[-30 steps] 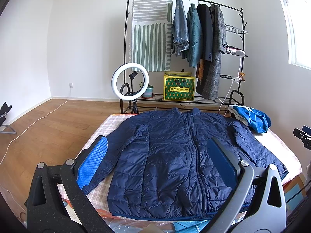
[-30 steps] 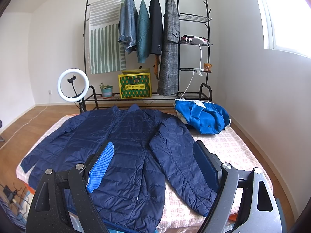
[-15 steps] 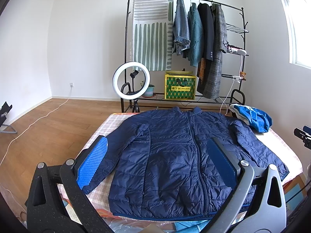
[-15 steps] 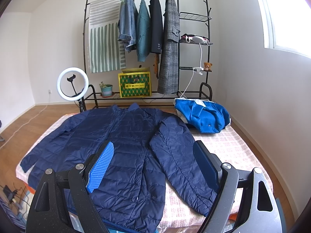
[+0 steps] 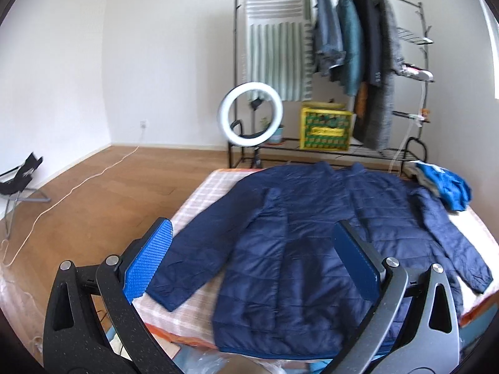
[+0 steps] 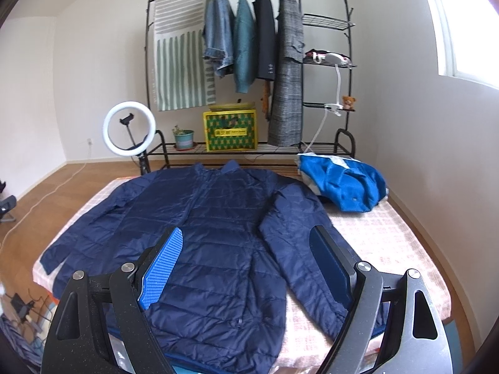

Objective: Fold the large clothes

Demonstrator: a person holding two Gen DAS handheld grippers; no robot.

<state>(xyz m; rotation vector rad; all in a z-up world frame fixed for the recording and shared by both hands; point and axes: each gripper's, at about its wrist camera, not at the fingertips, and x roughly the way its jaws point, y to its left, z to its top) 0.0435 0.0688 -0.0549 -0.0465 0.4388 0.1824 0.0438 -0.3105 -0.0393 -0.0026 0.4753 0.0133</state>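
A navy quilted puffer jacket (image 5: 312, 233) (image 6: 212, 237) lies flat and face up on the checked bed (image 5: 205, 193) (image 6: 383, 243), both sleeves spread outward. My left gripper (image 5: 252, 258) hangs open above the jacket's hem, near its left sleeve, holding nothing. My right gripper (image 6: 246, 265) is also open and empty, above the lower front of the jacket beside its right sleeve (image 6: 305, 249). Neither gripper touches the cloth.
A bright blue garment (image 5: 446, 187) (image 6: 346, 187) lies crumpled at the bed's far right corner. Behind the bed stand a black clothes rack (image 6: 249, 31) with hanging coats, a yellow box (image 6: 230, 131) and a ring light (image 5: 251, 113) (image 6: 129, 127). Wooden floor lies left.
The left wrist view has swung to the left and blurred, so the jacket now sits further right in it. The right gripper has hardly moved. Both stay open.
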